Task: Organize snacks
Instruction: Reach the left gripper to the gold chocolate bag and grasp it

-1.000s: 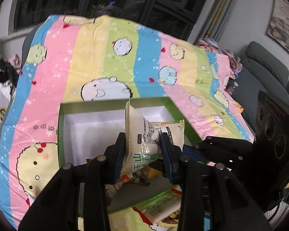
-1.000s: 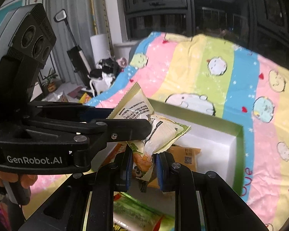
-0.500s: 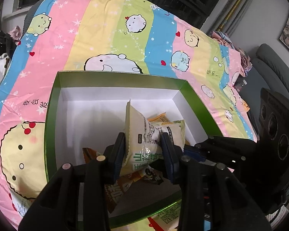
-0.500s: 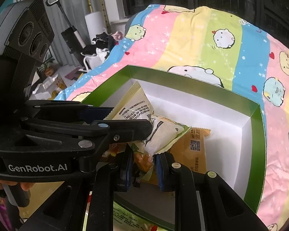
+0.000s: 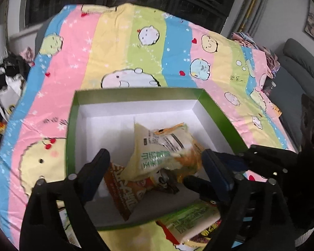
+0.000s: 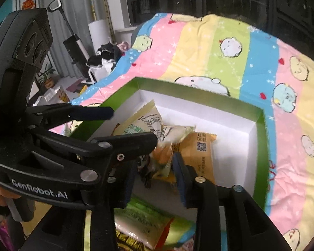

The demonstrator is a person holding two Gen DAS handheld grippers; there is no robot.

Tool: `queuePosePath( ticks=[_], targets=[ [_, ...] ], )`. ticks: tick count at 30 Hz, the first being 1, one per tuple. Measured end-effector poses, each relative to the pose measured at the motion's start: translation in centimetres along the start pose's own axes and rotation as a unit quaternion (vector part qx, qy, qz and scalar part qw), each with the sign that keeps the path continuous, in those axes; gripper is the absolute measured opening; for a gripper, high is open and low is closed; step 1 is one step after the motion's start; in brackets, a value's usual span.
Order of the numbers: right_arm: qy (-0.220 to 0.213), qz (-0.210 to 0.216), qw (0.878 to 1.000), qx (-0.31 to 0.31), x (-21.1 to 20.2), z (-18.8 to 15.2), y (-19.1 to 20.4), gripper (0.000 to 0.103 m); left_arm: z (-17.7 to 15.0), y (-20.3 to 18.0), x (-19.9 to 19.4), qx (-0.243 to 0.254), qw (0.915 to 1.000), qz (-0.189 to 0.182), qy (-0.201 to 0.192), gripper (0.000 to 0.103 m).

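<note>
A green box (image 5: 136,96) with a white inside lies on the striped cloth. My left gripper (image 5: 155,159) hangs over its near half, jaws opening wide. The pale yellow snack packet (image 5: 155,154) lies loose between them on other packets, touching neither pad. My right gripper (image 6: 155,173) comes in from the right, jaws opening. A blurred green and orange packet (image 6: 163,159) sags between its pads, no longer pinched. In the right wrist view my left gripper (image 6: 129,125) spreads over the pale packet (image 6: 142,123). An orange packet (image 6: 198,148) lies under them.
A brown-orange packet (image 5: 123,190) lies in the box's near left part. More packets (image 5: 190,221) lie outside the front wall. The cartoon-print cloth (image 5: 115,52) covers the whole surface. A grey sofa (image 5: 303,67) stands at right, a vacuum (image 6: 77,41) at far left.
Both grippers have opened over the box. The left let go of the pale yellow packet, which tipped onto the packets below. The right loosened its hold on the green and orange packet.
</note>
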State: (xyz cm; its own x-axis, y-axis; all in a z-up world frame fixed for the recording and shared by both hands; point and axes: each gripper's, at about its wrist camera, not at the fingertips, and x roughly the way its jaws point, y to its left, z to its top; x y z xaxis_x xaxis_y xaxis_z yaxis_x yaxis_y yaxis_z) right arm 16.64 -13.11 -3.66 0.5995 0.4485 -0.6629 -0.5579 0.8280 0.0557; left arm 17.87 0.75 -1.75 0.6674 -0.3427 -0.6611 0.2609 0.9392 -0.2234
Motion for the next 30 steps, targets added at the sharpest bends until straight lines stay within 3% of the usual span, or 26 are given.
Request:
queuePosePath(
  ticks=[4,13,24,30],
  targets=[
    [-0.020,-0.008,1.000,0.008,-2.5,-0.9,0.2,0.047,-0.2,0.1,-2.8,0.001,0.9994,0.006,-0.033,0.102],
    [-0.052,-0.013,0.997,0.058,-8.1,-4.5,-0.7,0.054,-3.0,1.8,-8.6,-0.026,0.9971,0.028,-0.066,0.102],
    [-0.031,-0.009,0.995,0.099,-9.8,-9.0,-1.0,0.054,-8.3,0.9,-9.5,-0.051,0.9981,0.020,-0.026,0.102],
    [-0.014,0.003,0.996,0.084,-9.2,-10.7,0.4,0.054,-10.5,-0.5,-8.7,-0.046,0.9989,0.010,-0.001,0.102]
  ],
)
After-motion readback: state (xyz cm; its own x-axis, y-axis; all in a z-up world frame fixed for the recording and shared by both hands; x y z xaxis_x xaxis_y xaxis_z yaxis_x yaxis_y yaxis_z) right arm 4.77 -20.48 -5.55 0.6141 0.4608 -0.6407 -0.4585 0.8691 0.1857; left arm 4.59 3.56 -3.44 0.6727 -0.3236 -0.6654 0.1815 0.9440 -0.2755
